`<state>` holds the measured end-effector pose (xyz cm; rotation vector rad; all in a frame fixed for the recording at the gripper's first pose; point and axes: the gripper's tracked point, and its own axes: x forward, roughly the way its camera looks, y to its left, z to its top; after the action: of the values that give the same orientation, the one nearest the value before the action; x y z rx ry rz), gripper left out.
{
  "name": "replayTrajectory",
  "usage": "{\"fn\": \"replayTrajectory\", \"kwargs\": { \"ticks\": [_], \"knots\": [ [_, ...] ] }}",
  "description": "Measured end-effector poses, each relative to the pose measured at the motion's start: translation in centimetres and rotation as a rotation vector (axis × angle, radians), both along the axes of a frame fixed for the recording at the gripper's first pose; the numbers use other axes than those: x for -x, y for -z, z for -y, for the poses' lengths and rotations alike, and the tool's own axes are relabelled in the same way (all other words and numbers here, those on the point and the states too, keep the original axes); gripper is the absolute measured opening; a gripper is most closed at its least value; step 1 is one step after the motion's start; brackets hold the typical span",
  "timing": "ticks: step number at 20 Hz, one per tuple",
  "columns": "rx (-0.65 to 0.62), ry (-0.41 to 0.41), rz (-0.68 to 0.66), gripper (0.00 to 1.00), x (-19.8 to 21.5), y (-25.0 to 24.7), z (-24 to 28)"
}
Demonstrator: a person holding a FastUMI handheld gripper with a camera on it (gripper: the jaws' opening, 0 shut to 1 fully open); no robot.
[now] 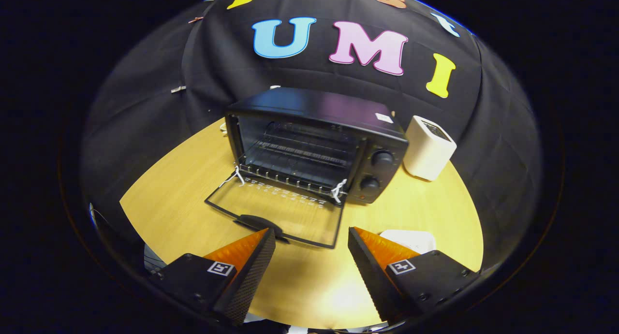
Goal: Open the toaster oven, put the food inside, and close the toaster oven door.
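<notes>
A black toaster oven (pixel 319 140) stands on the wooden table (pixel 184 198), its glass door (pixel 278 213) folded down flat toward me with the handle (pixel 258 223) at its near edge. Inside, a wire rack (pixel 300 155) shows, with nothing on it. My gripper (pixel 312 237) is open, its fingers wide apart just short of the door's near edge, with nothing between them. A white object (pixel 408 239) lies on the table behind the right finger, mostly hidden by it; I cannot tell what it is.
A white boxy container (pixel 428 148) stands right of the oven, close to its side. Two knobs (pixel 377 169) sit on the oven's right front panel. White strings (pixel 338 189) hang at the door hinges. The black cloth wall rises right behind the oven.
</notes>
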<state>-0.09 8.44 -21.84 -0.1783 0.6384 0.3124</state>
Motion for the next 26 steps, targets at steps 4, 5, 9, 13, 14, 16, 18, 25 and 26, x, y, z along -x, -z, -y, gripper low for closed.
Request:
{"fn": "replayTrajectory", "kwargs": {
  "ticks": [4,5,9,13,14,16,18,25,26],
  "knots": [
    [-0.028,0.054,-0.002,0.99,-1.7,-1.7,5.9],
    [-0.022,0.069,-0.003,0.99,-2.1,-1.7,7.7],
    [-0.019,0.144,-0.045,0.99,-3.3,-0.7,14.5],
    [-0.019,0.222,-0.123,0.99,-3.8,2.0,20.1],
    [-0.024,0.237,-0.143,0.99,-3.9,2.8,20.9],
    [-0.038,0.259,-0.199,0.99,-4.1,4.8,22.4],
    [-0.049,0.271,-0.258,1.00,-3.8,6.9,23.5],
    [-0.096,0.282,-0.421,0.95,-2.4,12.5,26.0],
    [-0.092,0.274,-0.439,0.95,-2.3,13.5,26.2]
  ]
}}
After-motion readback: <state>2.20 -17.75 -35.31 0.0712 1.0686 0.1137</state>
